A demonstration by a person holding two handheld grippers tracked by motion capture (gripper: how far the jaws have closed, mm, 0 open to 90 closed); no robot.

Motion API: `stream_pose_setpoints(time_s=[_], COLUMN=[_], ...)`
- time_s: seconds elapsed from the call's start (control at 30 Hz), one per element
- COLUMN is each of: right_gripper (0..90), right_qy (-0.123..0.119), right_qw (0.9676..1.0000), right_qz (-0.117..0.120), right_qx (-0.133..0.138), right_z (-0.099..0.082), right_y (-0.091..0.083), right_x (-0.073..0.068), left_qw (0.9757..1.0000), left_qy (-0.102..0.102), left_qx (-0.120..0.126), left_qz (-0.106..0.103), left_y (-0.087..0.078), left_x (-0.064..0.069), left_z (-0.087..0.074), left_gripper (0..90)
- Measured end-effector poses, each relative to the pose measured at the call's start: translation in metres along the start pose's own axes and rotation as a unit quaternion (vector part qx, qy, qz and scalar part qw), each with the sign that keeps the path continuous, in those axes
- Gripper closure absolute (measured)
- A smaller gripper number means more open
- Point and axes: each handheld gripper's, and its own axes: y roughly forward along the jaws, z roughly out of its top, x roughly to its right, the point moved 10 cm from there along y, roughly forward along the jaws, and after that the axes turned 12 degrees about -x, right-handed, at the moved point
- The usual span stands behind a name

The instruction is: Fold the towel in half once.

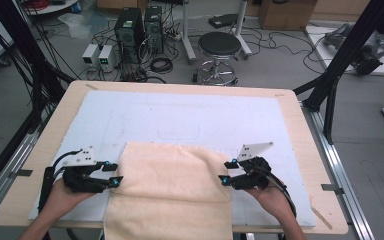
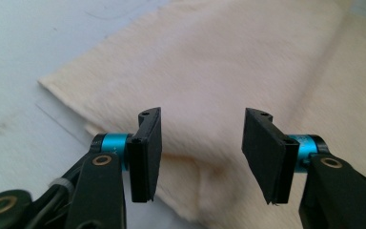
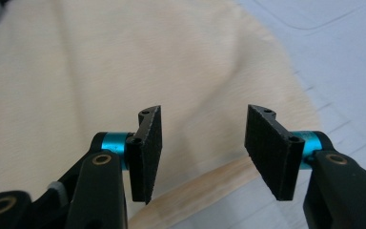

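Both jaws stand apart, empty: left gripper (image 1: pixel 114 173) and right gripper (image 1: pixel 228 172) flank the folded cream towel (image 1: pixel 172 192), lower centre. Risk: the fold springs open, or the overhanging edge drags it off the desk (image 1: pixel 40 150).

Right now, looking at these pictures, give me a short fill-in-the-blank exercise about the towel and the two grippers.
1. The cream-coloured folded terry towel lies on a pale ____ mat.
2. The left gripper sits at the towel's ____ edge.
3. Both the left and the right gripper have their fingers ____, with nothing clamped.

Missing words: blue; left; open
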Motion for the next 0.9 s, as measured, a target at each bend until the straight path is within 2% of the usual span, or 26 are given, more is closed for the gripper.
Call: stream_pose_setpoints(time_s=[0.1,0.2,0.3,0.37,0.47,0.5,0.57,0.6,0.67,0.77,0.9], right_gripper=[45.8,44.0,44.1,50.3,65.7,71.9,80.4,82.6,83.8,85.0,85.8], right_qy=[0.021,0.039,0.060,0.064,0.060,0.059,0.045,0.038,0.036,0.032,0.024], right_qw=[0.9997,0.9988,0.9976,0.9971,0.9969,0.9970,0.9979,0.9982,0.9985,0.9990,0.9995], right_qz=[-0.010,-0.018,-0.002,0.013,0.028,0.030,0.029,0.027,0.022,0.013,0.012], right_qx=[-0.008,-0.023,-0.034,-0.038,-0.041,-0.040,-0.038,-0.037,-0.035,-0.028,-0.017], right_z=[0.006,0.009,0.008,0.007,0.006,0.007,0.009,0.010,0.011,0.014,0.021], right_y=[0.013,0.028,0.041,0.047,0.050,0.050,0.050,0.049,0.048,0.041,0.030], right_x=[0.020,0.037,0.048,0.050,0.050,0.050,0.048,0.047,0.046,0.045,0.041], left_qw=[0.9998,0.9987,0.9966,0.9951,0.9956,0.9961,0.9966,0.9967,0.9968,0.9974,0.9981], left_qy=[-0.020,-0.045,-0.070,-0.080,-0.071,-0.063,-0.056,-0.051,-0.059,-0.057,-0.053], left_qx=[0.004,-0.014,-0.041,-0.058,-0.062,-0.062,-0.059,-0.061,-0.052,-0.040,-0.019], left_qz=[0.008,0.021,0.012,0.001,0.002,0.005,0.013,0.014,0.017,0.020,0.024], left_y=[0.010,0.026,0.042,0.051,0.055,0.055,0.055,0.053,0.050,0.044,0.034], left_x=[-0.016,-0.035,-0.048,-0.052,-0.052,-0.052,-0.050,-0.050,-0.050,-0.050,-0.046], left_z=[0.013,0.017,0.012,0.006,0.006,0.006,0.008,0.008,0.010,0.013,0.024], left_gripper=[46.8,47.0,46.4,48.3,59.0,65.1,74.3,78.3,81.2,82.9,83.9])
